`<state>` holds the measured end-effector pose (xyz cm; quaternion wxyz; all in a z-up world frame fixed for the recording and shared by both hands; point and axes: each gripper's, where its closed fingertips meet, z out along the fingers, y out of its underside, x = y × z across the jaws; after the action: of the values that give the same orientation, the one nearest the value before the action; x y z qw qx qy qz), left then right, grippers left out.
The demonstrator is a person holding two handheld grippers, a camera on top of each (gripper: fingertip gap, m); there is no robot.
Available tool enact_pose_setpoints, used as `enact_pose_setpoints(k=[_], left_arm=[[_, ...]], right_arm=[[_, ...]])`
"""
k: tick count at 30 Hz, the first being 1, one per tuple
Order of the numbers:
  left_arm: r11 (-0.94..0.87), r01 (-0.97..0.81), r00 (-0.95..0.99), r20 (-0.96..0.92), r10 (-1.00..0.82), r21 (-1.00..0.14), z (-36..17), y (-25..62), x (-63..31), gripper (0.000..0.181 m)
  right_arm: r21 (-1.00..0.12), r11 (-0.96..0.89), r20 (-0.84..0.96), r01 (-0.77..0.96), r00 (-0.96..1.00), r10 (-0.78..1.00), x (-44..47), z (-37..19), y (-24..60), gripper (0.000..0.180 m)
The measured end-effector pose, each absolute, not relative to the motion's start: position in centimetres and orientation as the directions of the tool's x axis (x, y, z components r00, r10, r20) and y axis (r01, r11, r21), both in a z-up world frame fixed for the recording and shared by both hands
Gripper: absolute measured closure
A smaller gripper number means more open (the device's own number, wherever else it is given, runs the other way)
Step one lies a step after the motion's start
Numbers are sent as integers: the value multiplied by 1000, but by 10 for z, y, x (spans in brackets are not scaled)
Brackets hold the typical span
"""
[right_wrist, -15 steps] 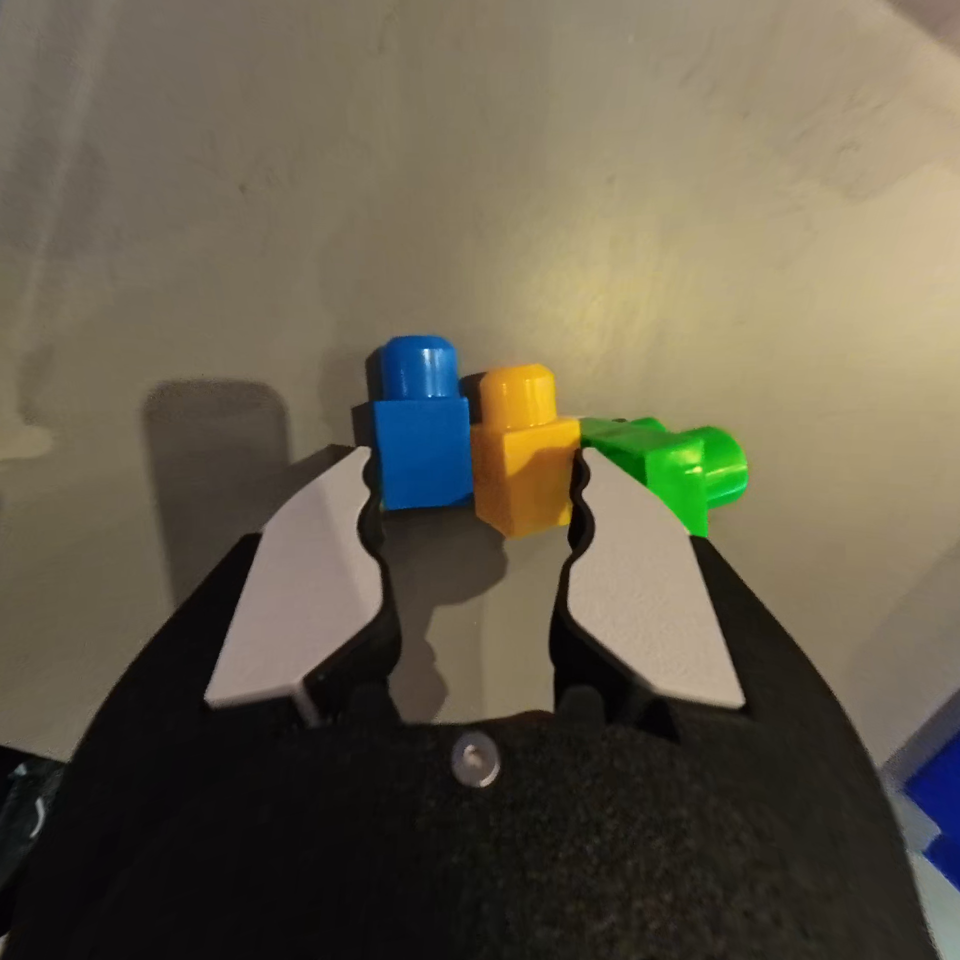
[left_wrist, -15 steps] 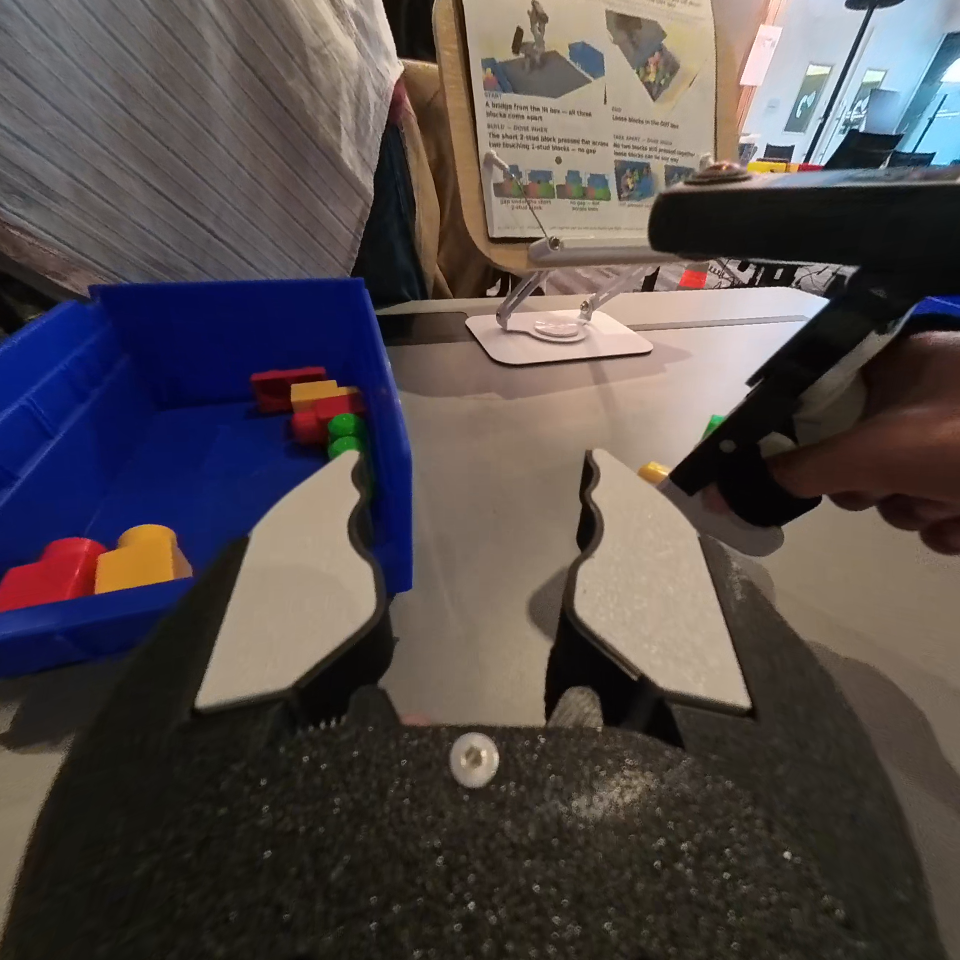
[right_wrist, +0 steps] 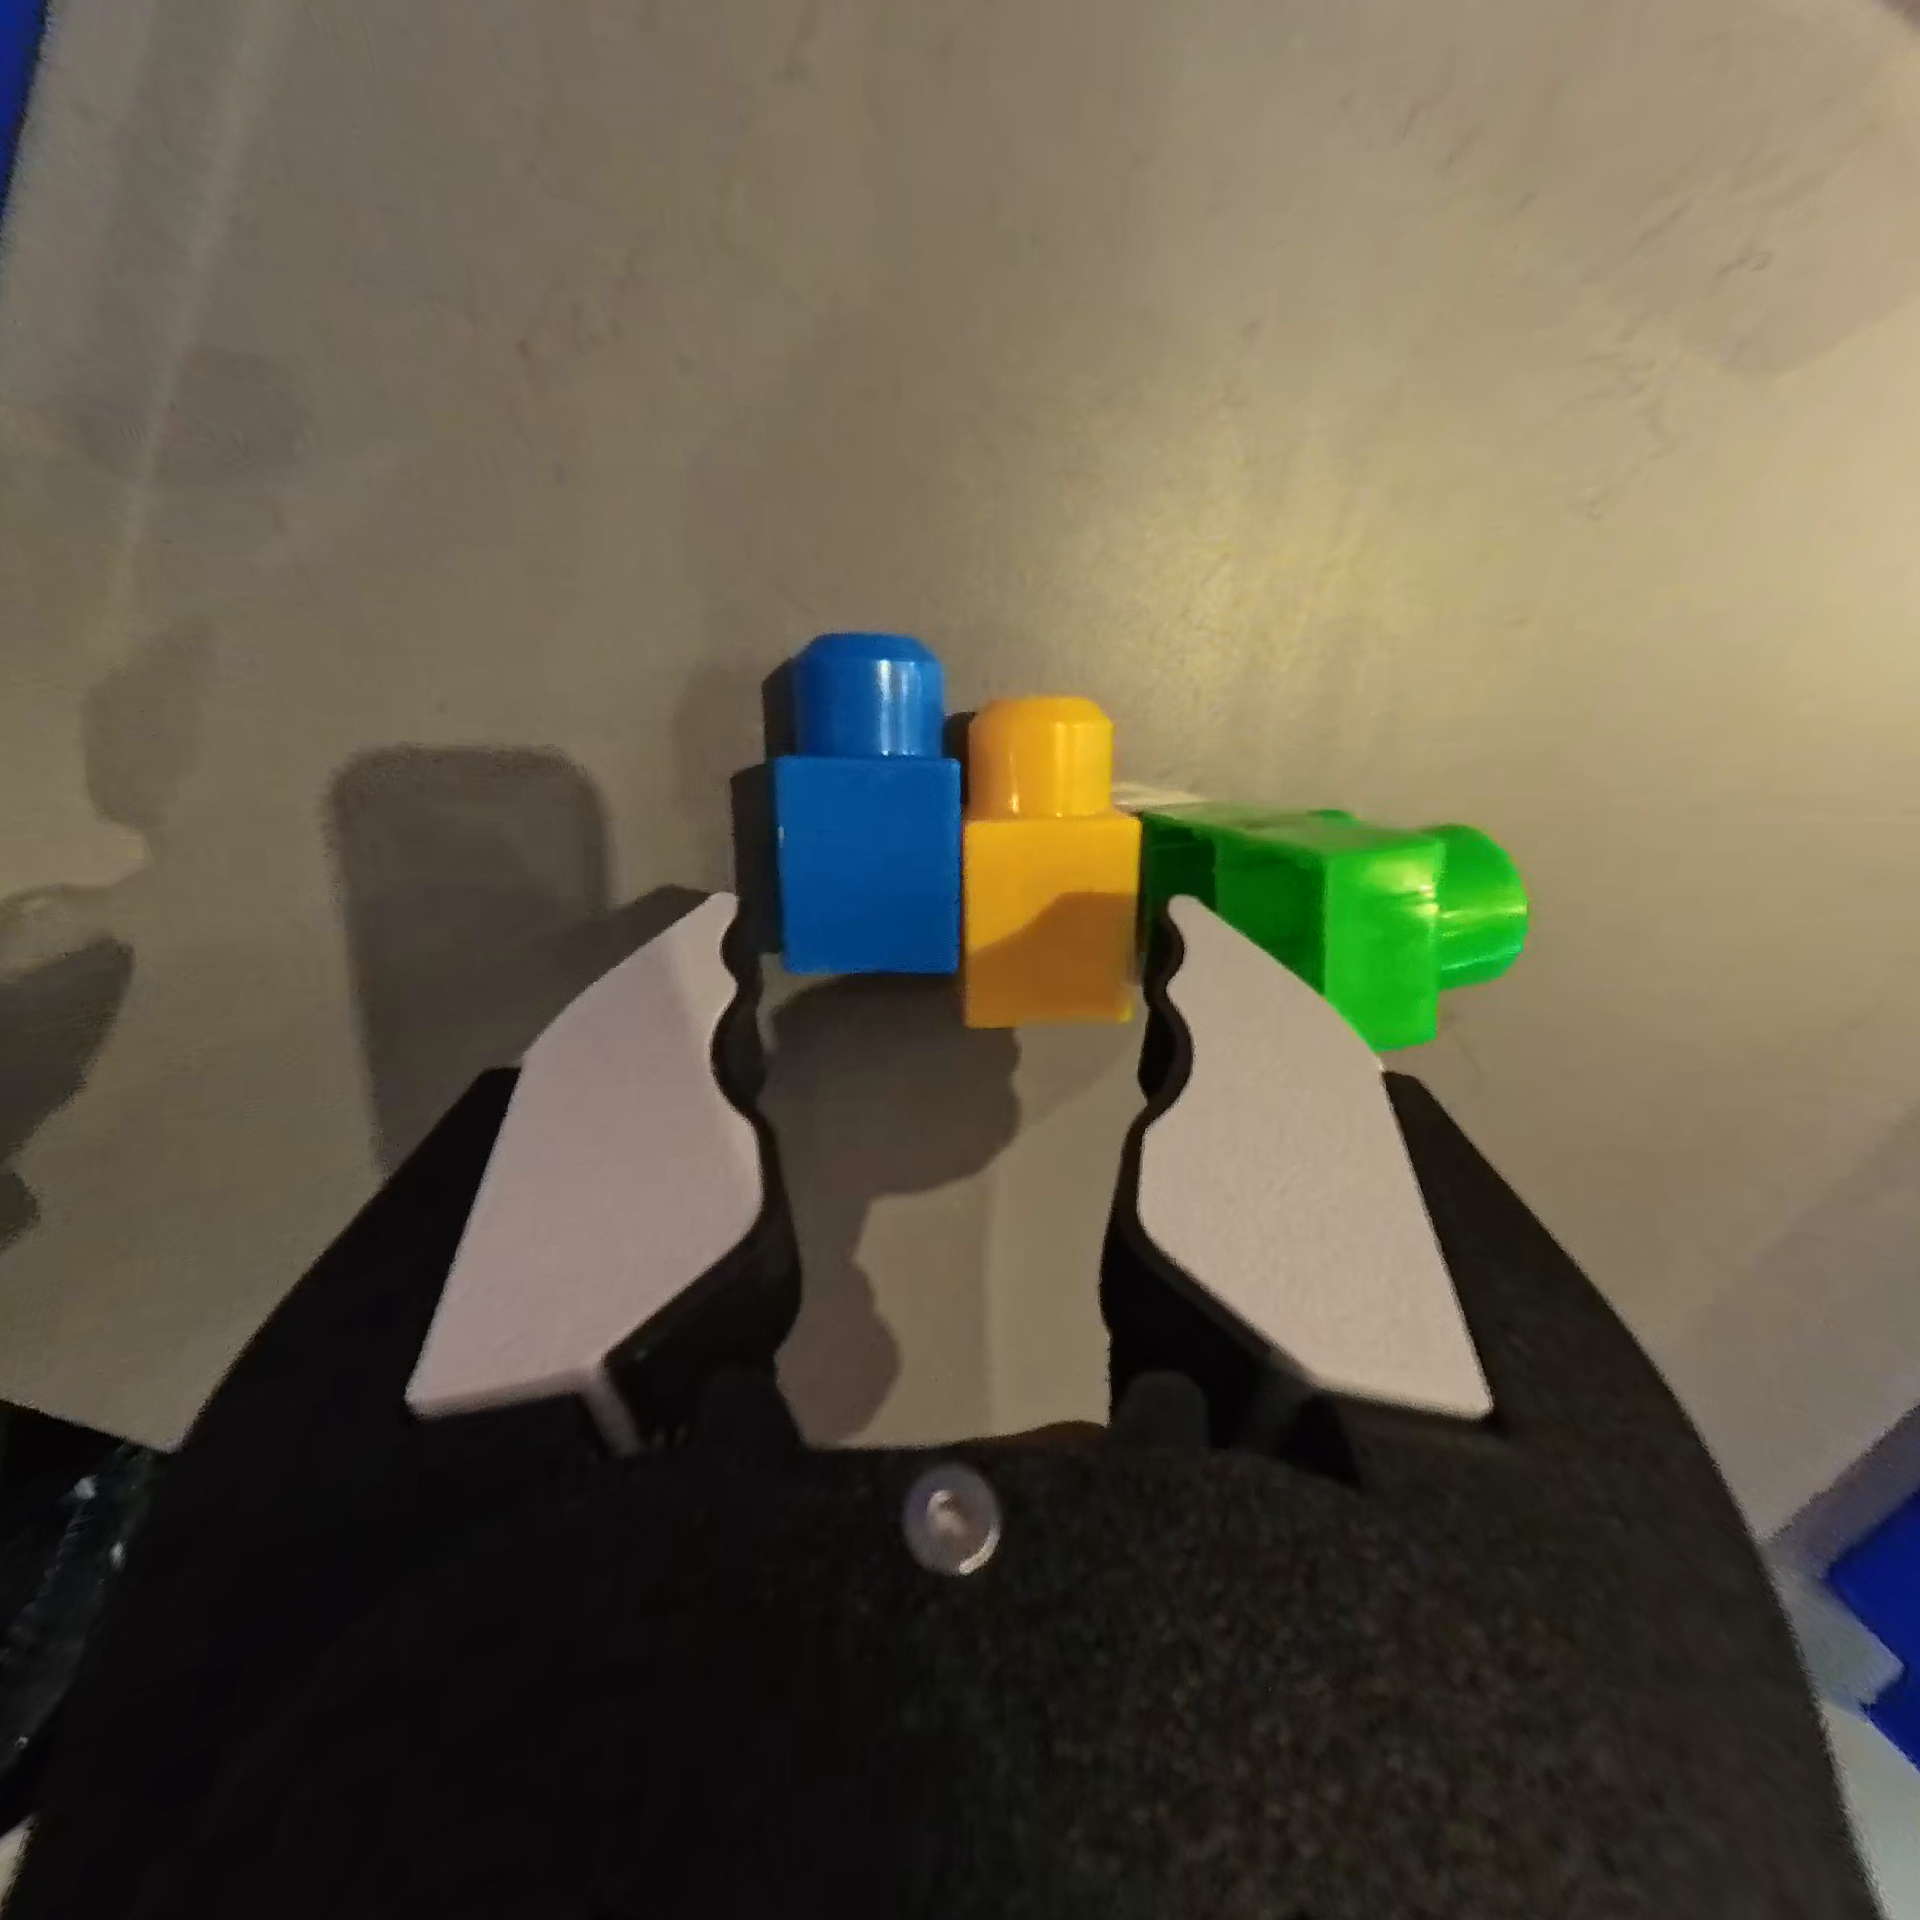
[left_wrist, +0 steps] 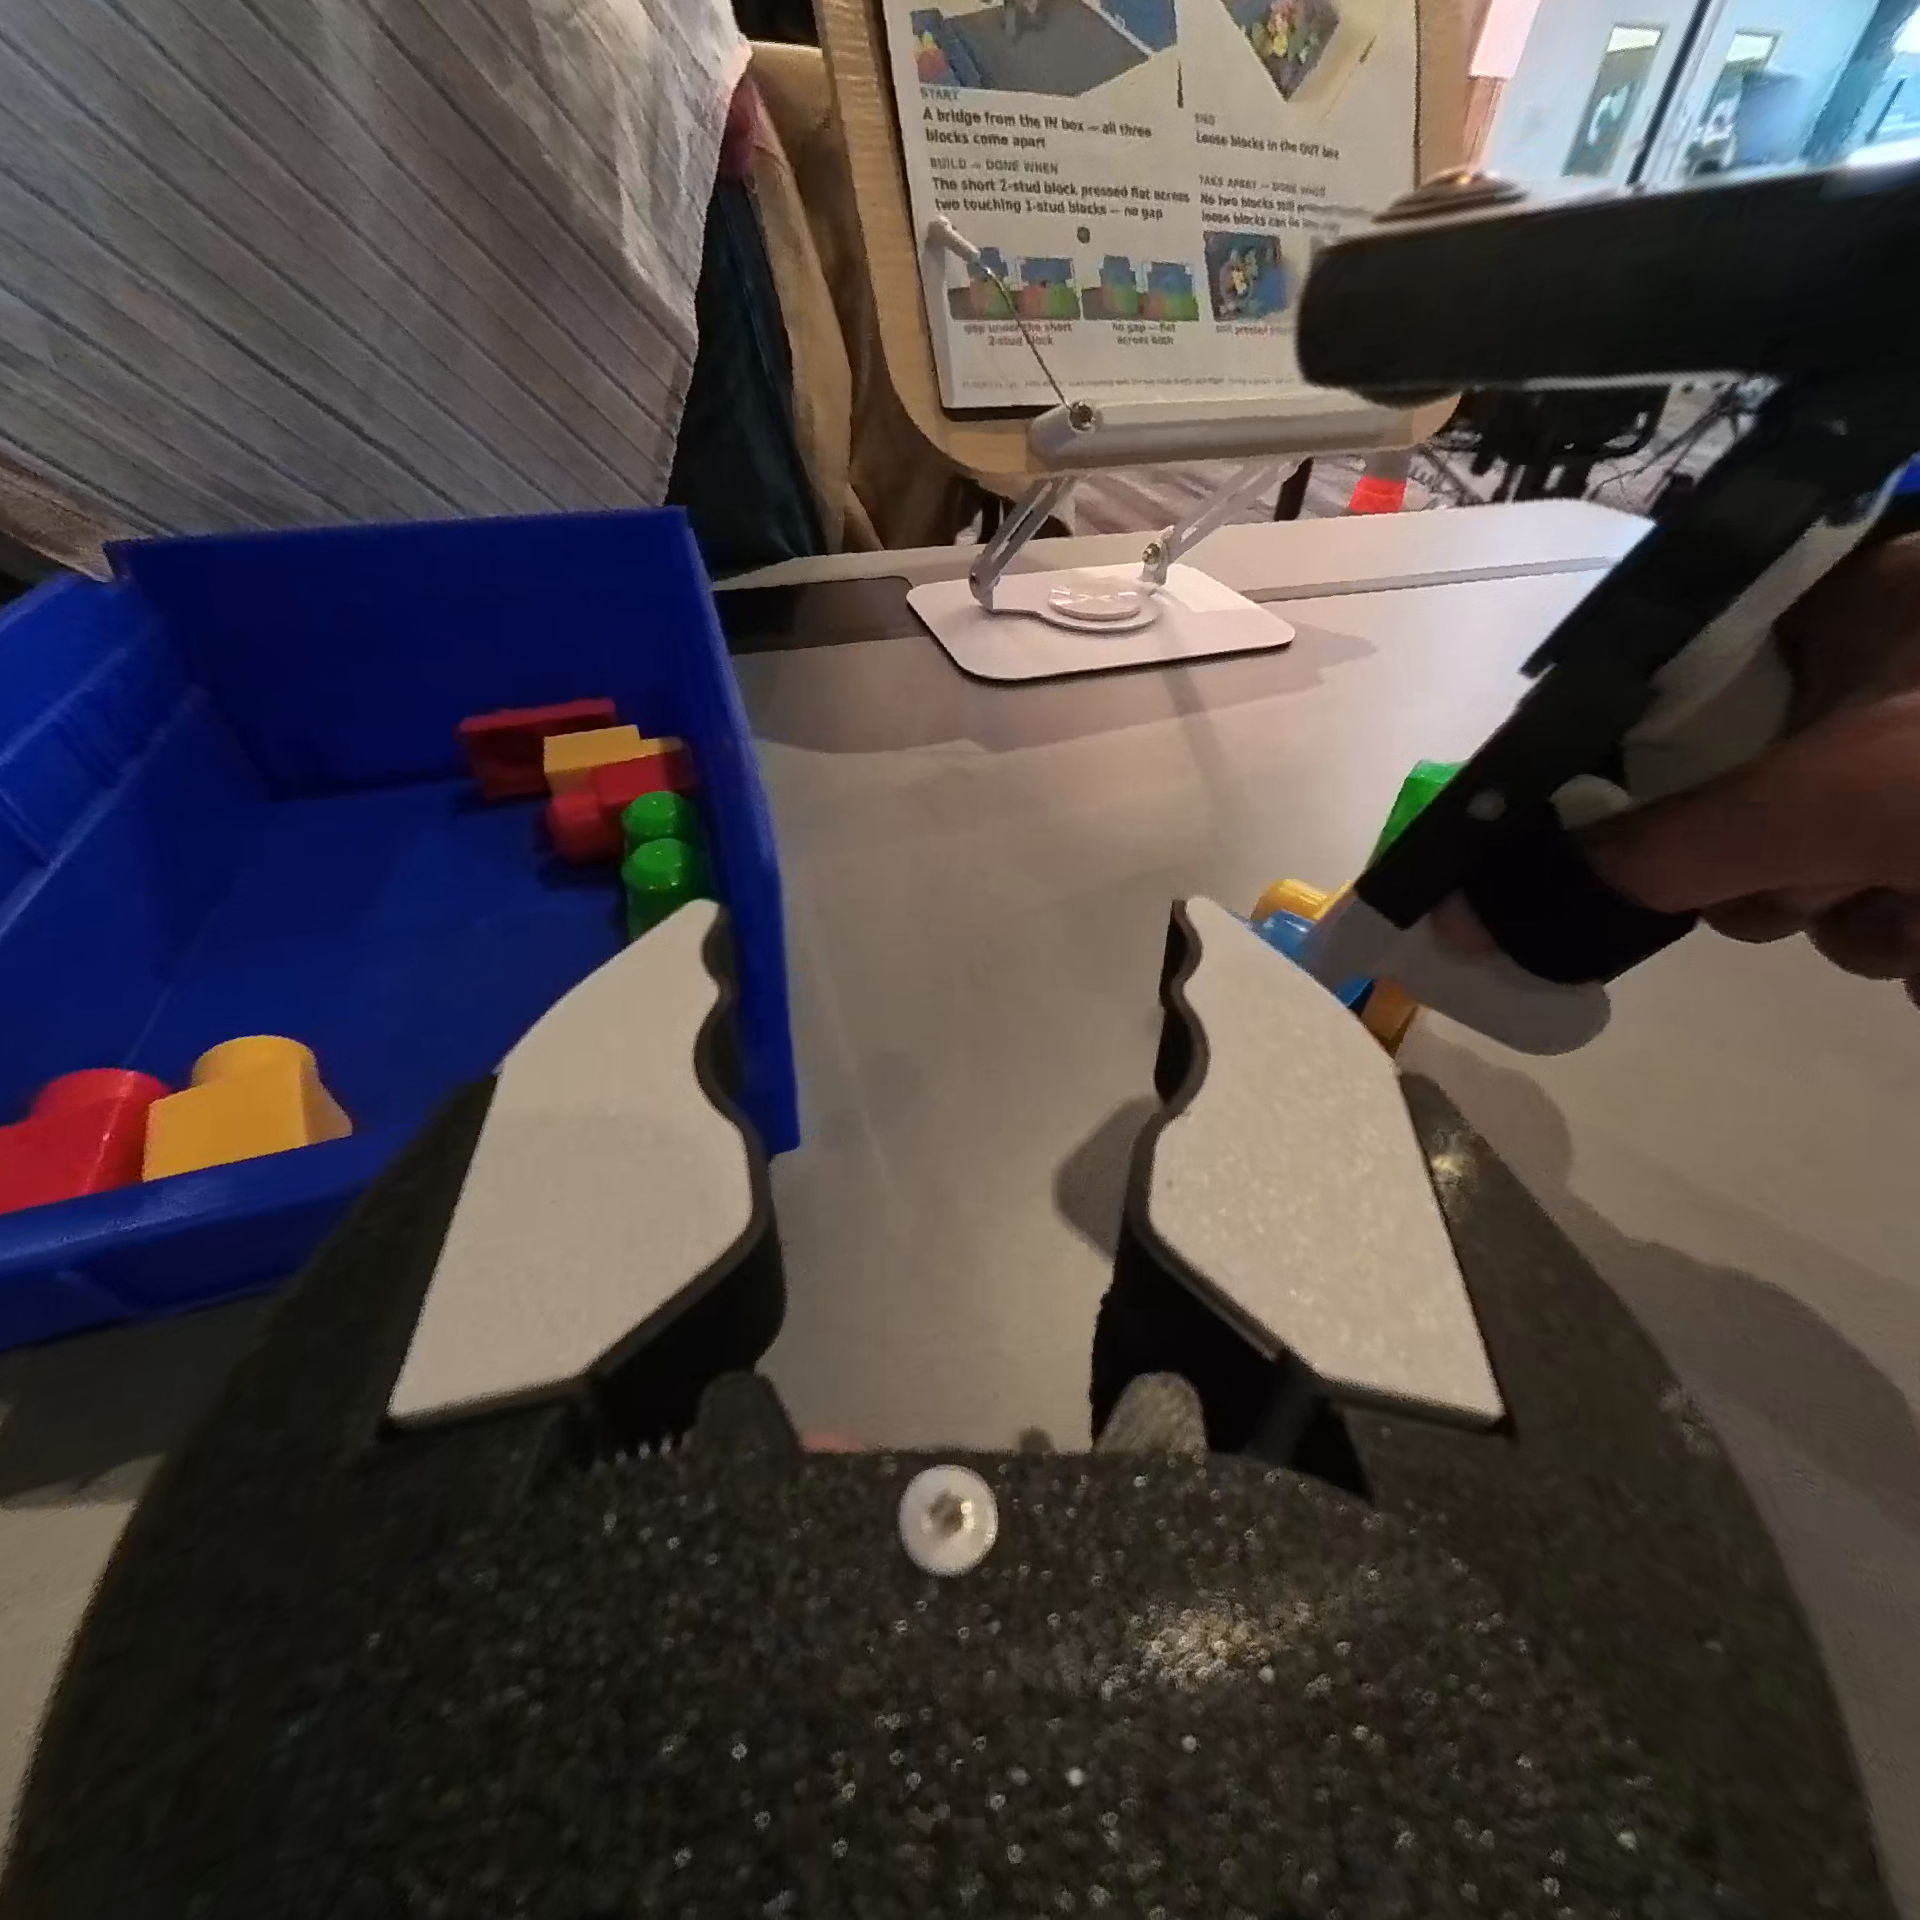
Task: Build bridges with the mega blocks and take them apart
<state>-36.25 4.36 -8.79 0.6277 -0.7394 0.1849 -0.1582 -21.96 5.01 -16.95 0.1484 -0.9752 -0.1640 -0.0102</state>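
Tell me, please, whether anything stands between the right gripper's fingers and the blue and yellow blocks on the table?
Nothing visible does. The right gripper is open just short of the blue block and yellow block, which stand side by side with bare table before them. The green block lies beside the yellow one, outside the gap.

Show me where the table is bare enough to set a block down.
Bare table runs between the blue bin and the right gripper, back to the white stand base. It is crowded at the right gripper: the blue block, yellow block and green block sit side by side.
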Motion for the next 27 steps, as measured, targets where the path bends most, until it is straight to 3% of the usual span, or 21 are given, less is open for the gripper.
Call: enact_pose_setpoints(k=[1, 11, 21, 27], left_arm=[[-141, -87, 882, -11, -472, -986, -89, 43, -361, 103], [-147, -126, 880, -43, -473, -981, -97, 46, -361, 103], [-164, -139, 878, -45, -477, -977, -104, 49, -361, 103], [-188, -151, 869, -40, -492, -970, -111, 48, -355, 104]], right_arm=[[-281, -905, 71, 320, 947, 313, -220, -171, 51, 108], [-249, -926, 66, 282, 959, 274, -222, -191, 59, 106], [-369, -851, -45, 373, 908, 418, -231, -172, 57, 110], [-328, -815, -48, 477, 854, 519, -220, -180, 17, 109]])
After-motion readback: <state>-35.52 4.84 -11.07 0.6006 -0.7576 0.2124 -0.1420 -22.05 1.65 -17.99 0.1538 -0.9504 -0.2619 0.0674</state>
